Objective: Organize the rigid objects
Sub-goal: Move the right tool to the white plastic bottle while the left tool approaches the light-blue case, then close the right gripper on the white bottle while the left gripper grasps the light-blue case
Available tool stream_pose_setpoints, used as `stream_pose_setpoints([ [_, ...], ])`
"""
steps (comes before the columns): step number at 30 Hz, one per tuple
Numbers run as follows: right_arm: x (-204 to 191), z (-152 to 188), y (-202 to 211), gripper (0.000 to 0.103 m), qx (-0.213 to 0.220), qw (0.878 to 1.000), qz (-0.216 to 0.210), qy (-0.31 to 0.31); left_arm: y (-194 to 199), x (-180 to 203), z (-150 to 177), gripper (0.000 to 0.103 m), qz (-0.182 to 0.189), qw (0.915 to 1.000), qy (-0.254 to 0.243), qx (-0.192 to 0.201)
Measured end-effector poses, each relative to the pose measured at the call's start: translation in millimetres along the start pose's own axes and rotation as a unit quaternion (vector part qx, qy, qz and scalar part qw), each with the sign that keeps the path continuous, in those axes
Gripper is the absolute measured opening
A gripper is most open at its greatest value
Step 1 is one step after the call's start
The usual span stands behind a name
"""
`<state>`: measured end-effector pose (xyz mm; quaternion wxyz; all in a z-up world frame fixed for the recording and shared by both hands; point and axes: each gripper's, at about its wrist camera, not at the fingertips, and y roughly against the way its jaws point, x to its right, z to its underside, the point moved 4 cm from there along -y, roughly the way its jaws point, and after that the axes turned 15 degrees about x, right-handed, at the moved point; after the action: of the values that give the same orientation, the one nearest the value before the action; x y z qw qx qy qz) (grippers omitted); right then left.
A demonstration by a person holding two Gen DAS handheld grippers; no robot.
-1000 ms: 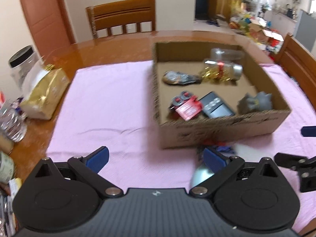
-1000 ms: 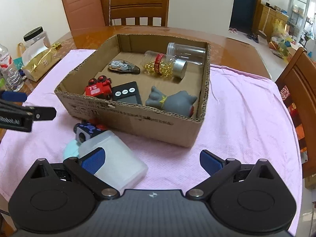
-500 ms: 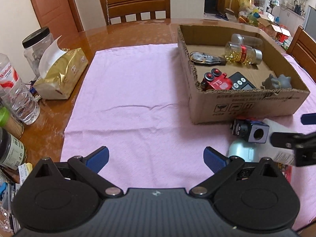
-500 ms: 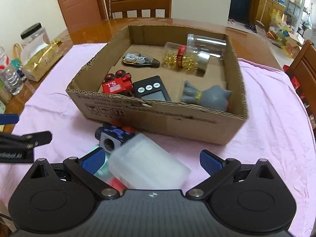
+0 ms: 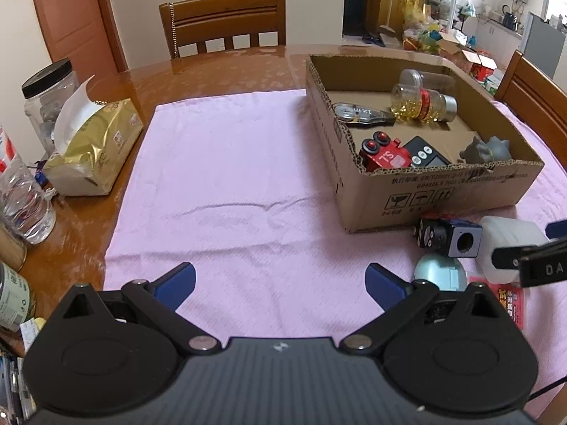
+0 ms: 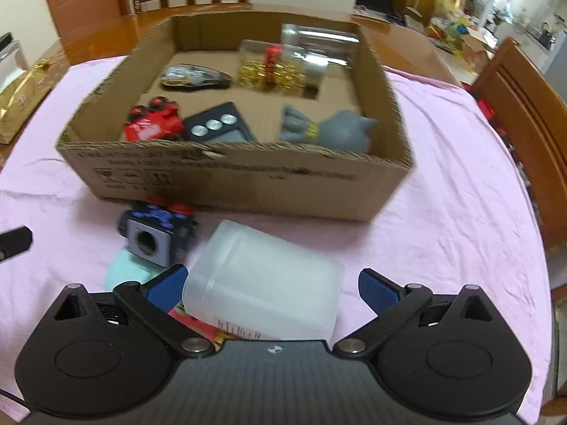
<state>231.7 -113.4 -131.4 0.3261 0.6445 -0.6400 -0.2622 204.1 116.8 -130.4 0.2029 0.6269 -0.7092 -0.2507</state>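
- Both grippers I'm running stand wide open: my left gripper [image 5: 280, 279] hangs over bare pink cloth [image 5: 226, 184], and my right gripper [image 6: 271, 285] has the frosted plastic tub [image 6: 264, 288] between its blue pads, not clamped.
- On the cloth sits the cardboard box [image 6: 248, 184], with handling symbols and small print on its front wall that I can't read.
- Left of the cloth lies a gold tissue pack [image 5: 94, 147].
- Inside the box: a grey rubber toy [image 6: 329, 131], a jar of gold capsules [image 5: 421, 106], a red toy train [image 5: 382, 154] marked "TS", a black timer [image 5: 425, 154] and a tape measure [image 5: 358, 115] marked "12m".
- Just outside the front wall lie a dark cube toy [image 6: 156, 232] and a pale blue disc [image 5: 439, 272], beside the tub.
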Motion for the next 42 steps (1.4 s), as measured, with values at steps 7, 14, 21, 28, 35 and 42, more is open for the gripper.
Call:
stream_pose_setpoints([
  [7,30.5,13.3,-3.9,0.103,-0.013,0.999,0.031,-0.014,-2.6,10.8,0.8,0.101,0.019,0.9998,-0.003,-0.001],
  [14,52.9,25.8,-14.5,0.103,-0.022,0.999,0.031,0.011,-4.8,32.0,5.4,0.101,0.038,0.999,-0.02,-0.009],
  [21,71.9,33.7,-18.4,0.103,-0.02,1.0,-0.005,0.008,-9.0,62.2,7.9,0.101,0.076,0.9966,-0.028,-0.018],
  [28,76.7,34.4,-21.0,0.103,-0.018,0.999,-0.027,0.005,-24.3,92.5,11.2,0.101,0.096,0.9939,-0.048,-0.025],
  [35,78.2,37.5,-18.5,0.103,-0.002,0.999,-0.031,0.01,-44.4,102.5,15.9,0.101,0.084,0.995,-0.044,-0.032],
  [42,78.3,37.9,-17.6,0.103,-0.002,0.999,-0.031,0.01,-45.4,87.8,21.4,0.102,0.072,0.9964,-0.023,-0.039],
])
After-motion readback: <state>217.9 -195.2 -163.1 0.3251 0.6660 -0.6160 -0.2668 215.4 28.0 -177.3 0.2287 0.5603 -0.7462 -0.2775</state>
